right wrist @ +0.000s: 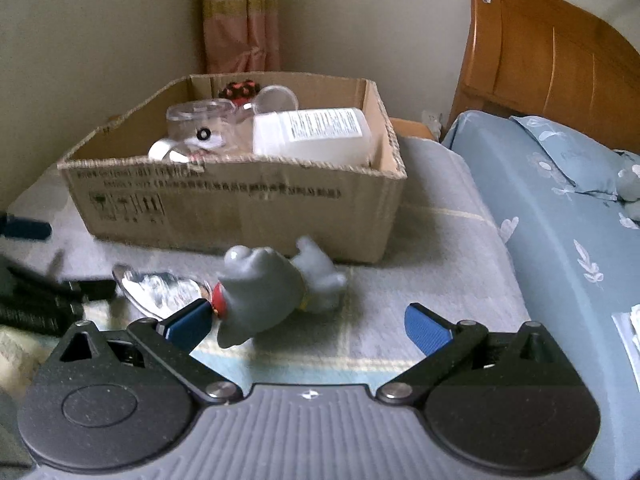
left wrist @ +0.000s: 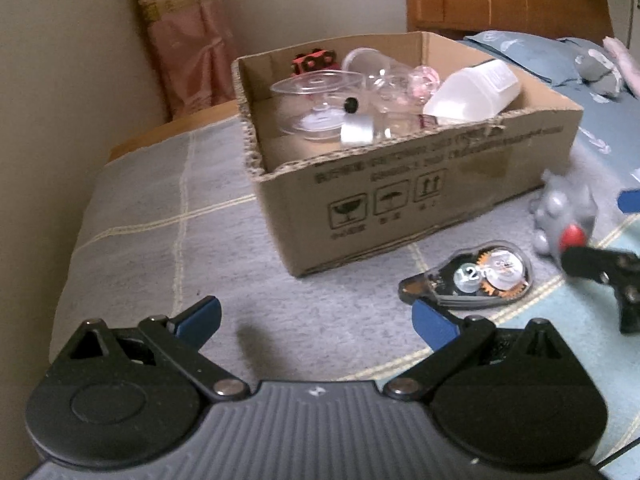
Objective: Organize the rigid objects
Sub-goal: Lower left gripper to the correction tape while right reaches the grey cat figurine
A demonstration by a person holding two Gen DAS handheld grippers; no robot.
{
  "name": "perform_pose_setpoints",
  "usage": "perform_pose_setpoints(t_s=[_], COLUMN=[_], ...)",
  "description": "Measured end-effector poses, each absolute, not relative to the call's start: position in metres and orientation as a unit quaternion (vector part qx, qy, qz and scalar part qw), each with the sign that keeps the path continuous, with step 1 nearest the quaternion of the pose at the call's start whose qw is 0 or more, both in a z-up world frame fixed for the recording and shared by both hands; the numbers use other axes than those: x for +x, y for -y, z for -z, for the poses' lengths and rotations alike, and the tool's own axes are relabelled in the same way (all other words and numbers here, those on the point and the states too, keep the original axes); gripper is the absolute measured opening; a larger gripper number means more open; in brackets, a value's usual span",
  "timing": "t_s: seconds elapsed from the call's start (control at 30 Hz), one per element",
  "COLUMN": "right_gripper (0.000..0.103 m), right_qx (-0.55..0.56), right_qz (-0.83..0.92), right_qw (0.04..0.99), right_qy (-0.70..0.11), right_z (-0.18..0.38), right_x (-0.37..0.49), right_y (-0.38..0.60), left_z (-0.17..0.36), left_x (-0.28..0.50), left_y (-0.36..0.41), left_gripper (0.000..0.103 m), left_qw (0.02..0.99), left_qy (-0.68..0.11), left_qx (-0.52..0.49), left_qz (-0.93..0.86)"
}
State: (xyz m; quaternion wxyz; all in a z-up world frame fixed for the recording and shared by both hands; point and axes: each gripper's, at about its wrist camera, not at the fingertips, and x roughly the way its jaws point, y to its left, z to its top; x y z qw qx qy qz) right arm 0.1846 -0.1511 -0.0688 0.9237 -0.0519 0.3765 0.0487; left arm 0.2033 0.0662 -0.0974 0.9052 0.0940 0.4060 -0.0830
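An open cardboard box (left wrist: 420,200) (right wrist: 240,208) stands on the bed and holds clear plastic lids, a white plastic bottle (left wrist: 472,92) (right wrist: 316,136), a tape roll and a red-black toy. A correction-tape dispenser (left wrist: 472,276) (right wrist: 160,292) lies in front of the box. A grey toy figure (left wrist: 564,216) (right wrist: 272,284) with a red collar lies beside it. My left gripper (left wrist: 316,320) is open and empty, just left of the dispenser. My right gripper (right wrist: 308,324) is open around the near end of the grey figure, not touching it.
The bed has a grey checked cover (left wrist: 160,220) and a blue floral quilt (right wrist: 560,220) on the right. A wooden headboard (right wrist: 540,48) and a pink curtain (left wrist: 188,28) stand behind. The bed edge drops off at the left.
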Motion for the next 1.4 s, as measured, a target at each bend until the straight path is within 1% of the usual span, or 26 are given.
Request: perform_pose_setpoints(t_s=[0.3,0.5,0.77,1.0,1.23,1.33,1.4], right_gripper=[0.103,0.103,0.103,0.103,0.103,0.103,0.103], right_qx=[-0.059,-0.076,-0.057,-0.05,-0.05,-0.05,-0.05], right_qz=[-0.059,-0.065,-0.081,-0.085,-0.088,-0.089,-0.089], right_qw=[0.918,0.917,0.919,0.923,0.927,0.928,0.927], right_qy=[-0.387,-0.385,-0.382,-0.372,-0.36,-0.36,-0.36], right_z=[0.084,0.088,0.091,0.094,0.095,0.095,0.095], right_x=[0.174,0.168,0.16,0.157,0.154,0.154,0.154], right_y=[0.163,0.163,0.184,0.188,0.189,0.19,0.189], left_z=[0.092,0.1,0.099,0.101,0.101,0.1,0.099], left_x=[0.19,0.196,0.202,0.208,0.212,0.211,0.209], left_y=[-0.047,-0.028,-0.014,0.01,0.017,0.016,0.014], left_gripper=[0.101,0.101,0.102,0.102,0.102,0.098,0.091], left_qw=[0.896,0.881,0.884,0.888,0.889,0.891,0.893], left_qy=[-0.405,-0.436,-0.439,-0.438,-0.44,-0.436,-0.431], left_qx=[0.089,0.07,0.039,0.056,0.049,0.047,0.049], left_qz=[0.158,0.171,0.156,0.129,0.118,0.114,0.115])
